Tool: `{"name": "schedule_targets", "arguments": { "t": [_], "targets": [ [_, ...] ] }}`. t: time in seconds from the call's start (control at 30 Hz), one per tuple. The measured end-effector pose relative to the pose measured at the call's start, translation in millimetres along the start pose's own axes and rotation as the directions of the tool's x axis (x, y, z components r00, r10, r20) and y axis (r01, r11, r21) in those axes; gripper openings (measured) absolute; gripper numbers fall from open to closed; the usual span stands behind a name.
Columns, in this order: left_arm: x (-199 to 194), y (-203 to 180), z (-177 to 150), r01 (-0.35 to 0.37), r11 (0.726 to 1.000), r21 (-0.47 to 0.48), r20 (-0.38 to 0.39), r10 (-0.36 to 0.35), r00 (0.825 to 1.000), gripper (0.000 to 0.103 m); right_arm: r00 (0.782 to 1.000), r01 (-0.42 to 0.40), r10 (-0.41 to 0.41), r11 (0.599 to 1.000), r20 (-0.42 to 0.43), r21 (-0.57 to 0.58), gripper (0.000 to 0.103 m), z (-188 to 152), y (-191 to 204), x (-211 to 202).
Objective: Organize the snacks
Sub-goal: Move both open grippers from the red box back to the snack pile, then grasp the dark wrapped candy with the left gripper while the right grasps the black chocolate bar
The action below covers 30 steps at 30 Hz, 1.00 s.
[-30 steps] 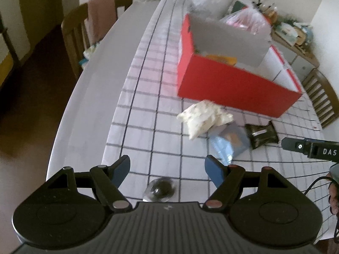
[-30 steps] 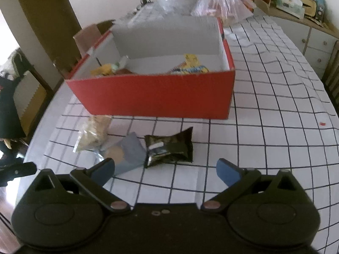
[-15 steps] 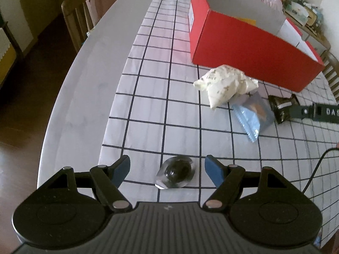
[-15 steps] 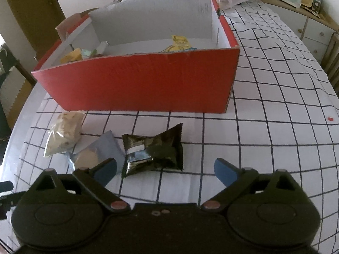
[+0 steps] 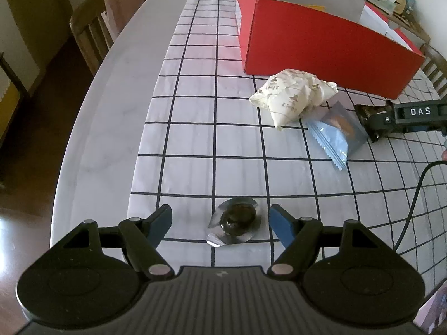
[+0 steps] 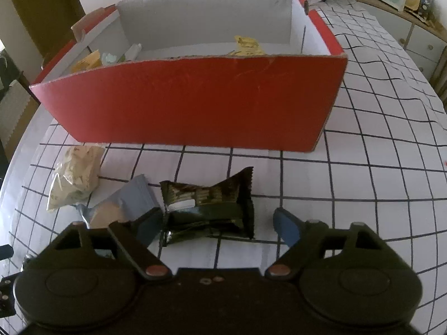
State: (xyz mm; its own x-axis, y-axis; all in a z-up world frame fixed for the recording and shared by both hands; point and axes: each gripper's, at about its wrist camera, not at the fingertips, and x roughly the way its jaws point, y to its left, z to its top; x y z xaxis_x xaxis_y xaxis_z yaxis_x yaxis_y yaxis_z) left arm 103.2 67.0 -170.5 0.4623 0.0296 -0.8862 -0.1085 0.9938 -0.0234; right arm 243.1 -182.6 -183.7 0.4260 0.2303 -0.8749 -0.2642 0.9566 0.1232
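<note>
Both grippers straddle targets, fingers apart: left gripper around the foil-wrapped sweet, right gripper around the dark packet, lower centre. Descend squarely, close mid-body, avoiding the blue packet.

A dark round sweet in clear wrap lies flat on the gridded cloth. A cream printed packet lies just before the red box, overlapping a blue sachet. A dark green crumpled packet lies beside the sachet. Yellow and pale packets are seen inside the open box.
</note>
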Motion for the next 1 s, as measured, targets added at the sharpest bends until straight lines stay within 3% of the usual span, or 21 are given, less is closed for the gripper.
{"name": "schedule_targets", "arguments": {
  "t": [0.3, 0.43, 0.47, 0.7, 1.0],
  "targets": [
    [-2, -14, -7, -0.005, 0.997, 0.080, 0.020, 0.003, 1.000, 0.053, 1.000, 0.022, -0.022, 0.999, 0.014, -0.026, 0.078, 2, 5, 2],
    [-5, -22, -9, -0.008, 0.993, 0.114, 0.034, 0.004, 0.999, 0.038, 0.999, 0.033, -0.032, 0.999, 0.026, -0.042, 0.067, 0, 6, 1],
    [-5, -24, -10, -0.015, 0.992, 0.124, 0.037, 0.010, 0.999, 0.038, 0.999, 0.035, -0.033, 0.998, 0.028, -0.044, 0.062, -1, 6, 1],
    [-5, -22, -8, -0.011, 0.994, 0.108, 0.039, 0.007, 0.999, 0.035, 1.000, 0.013, -0.012, 0.999, 0.028, -0.040, 0.058, -5, 1, -6],
    [-3, -6, -3, 0.021, 1.000, 0.008, 0.021, -0.022, 1.000, 0.034, 0.999, -0.005, 0.005, 1.000, 0.041, 0.003, 0.055, -17, -9, -24]
  ]
}}
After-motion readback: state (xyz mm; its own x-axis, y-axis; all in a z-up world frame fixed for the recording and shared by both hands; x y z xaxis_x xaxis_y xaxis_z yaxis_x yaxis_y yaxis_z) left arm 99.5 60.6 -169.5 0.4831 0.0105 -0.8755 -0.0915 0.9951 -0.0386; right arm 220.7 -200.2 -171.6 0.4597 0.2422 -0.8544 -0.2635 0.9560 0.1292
